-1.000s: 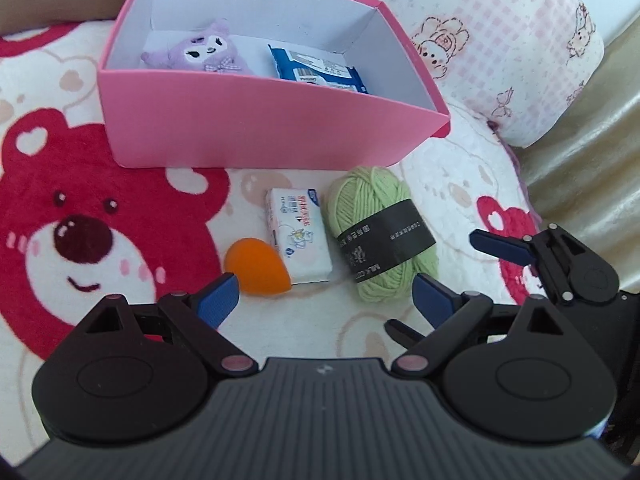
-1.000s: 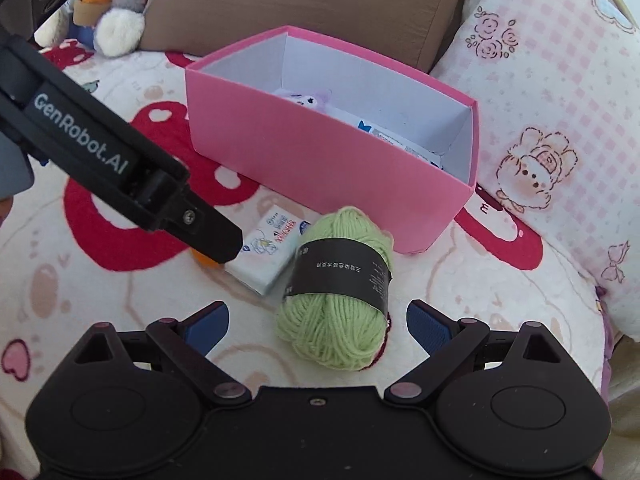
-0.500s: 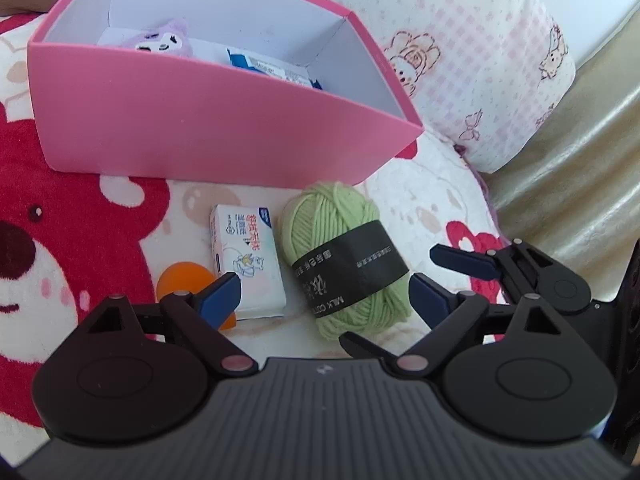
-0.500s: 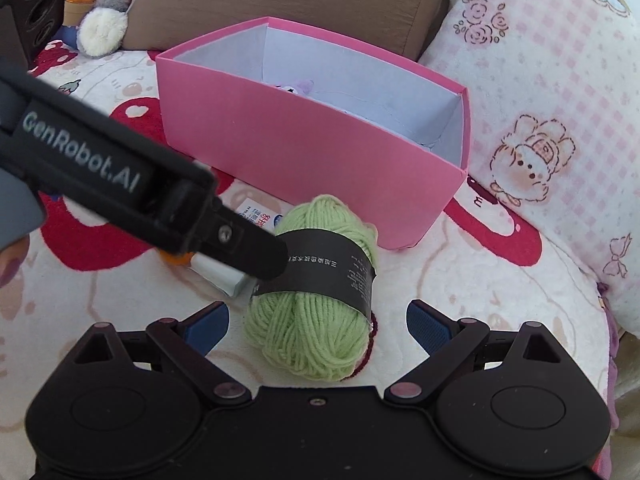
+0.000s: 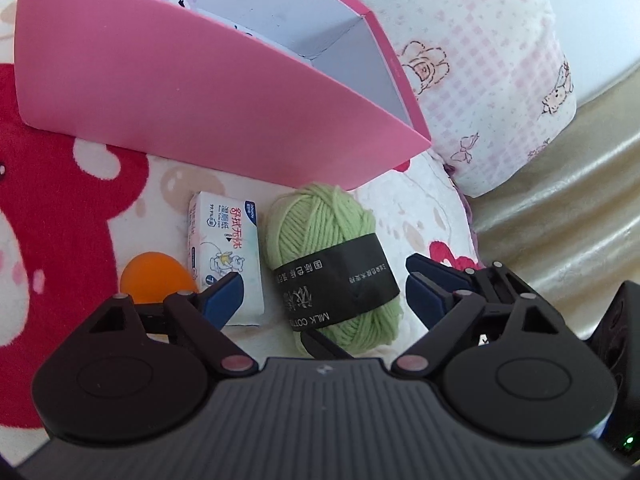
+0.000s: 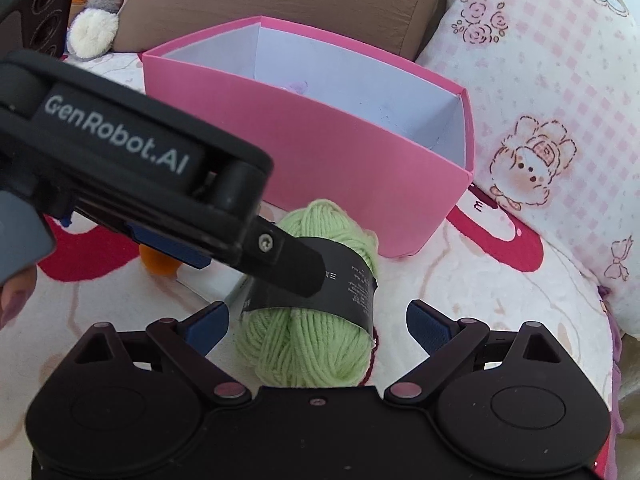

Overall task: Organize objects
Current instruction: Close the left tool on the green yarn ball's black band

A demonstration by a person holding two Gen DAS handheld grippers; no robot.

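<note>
Two grippers flank a green yarn ball with a black paper band (image 5: pixel 332 264), lying on the bear-print blanket (image 5: pixel 64 216) just before the pink cardboard box (image 5: pixel 192 96). Left gripper (image 5: pixel 320 296) is closing around it, pads not yet touching; right gripper (image 6: pixel 318 326) stands open.

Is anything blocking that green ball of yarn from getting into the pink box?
Only the pink box's own near wall stands between it and the green yarn, which lies on the blanket right in front; it must go over that wall.
</note>
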